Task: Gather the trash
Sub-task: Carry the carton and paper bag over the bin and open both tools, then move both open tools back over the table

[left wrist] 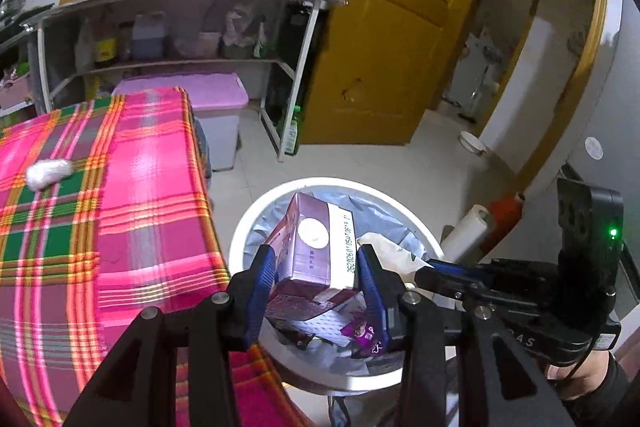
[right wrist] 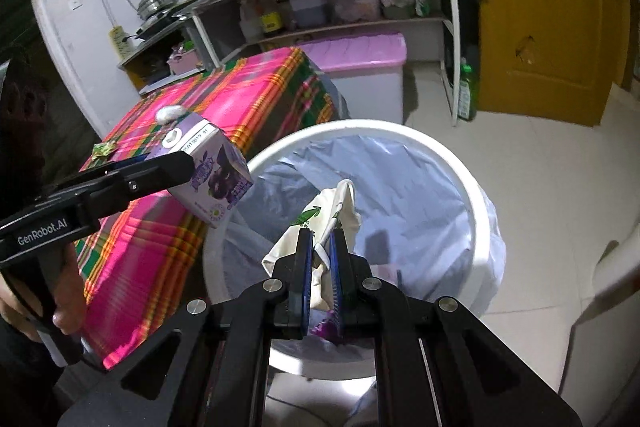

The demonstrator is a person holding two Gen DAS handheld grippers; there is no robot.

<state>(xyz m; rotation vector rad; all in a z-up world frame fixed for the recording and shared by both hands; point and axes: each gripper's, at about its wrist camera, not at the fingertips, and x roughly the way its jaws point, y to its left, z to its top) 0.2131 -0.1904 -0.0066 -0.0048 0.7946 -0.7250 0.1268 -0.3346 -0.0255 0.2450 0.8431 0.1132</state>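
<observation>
Both grippers over the bin, each with trash to drop.

On the left, the left gripper (left wrist: pixel 316 267) has its jaws clamped on a purple carton (left wrist: pixel 316 247), held above the white bin (left wrist: pixel 276 195) beside the bench (left wrist: pixel 120 227); the right gripper (right wrist: pixel 320 247) pinches a crumpled white wrapper (right wrist: pixel 324 211) over the liner, likely ready for release.
</observation>
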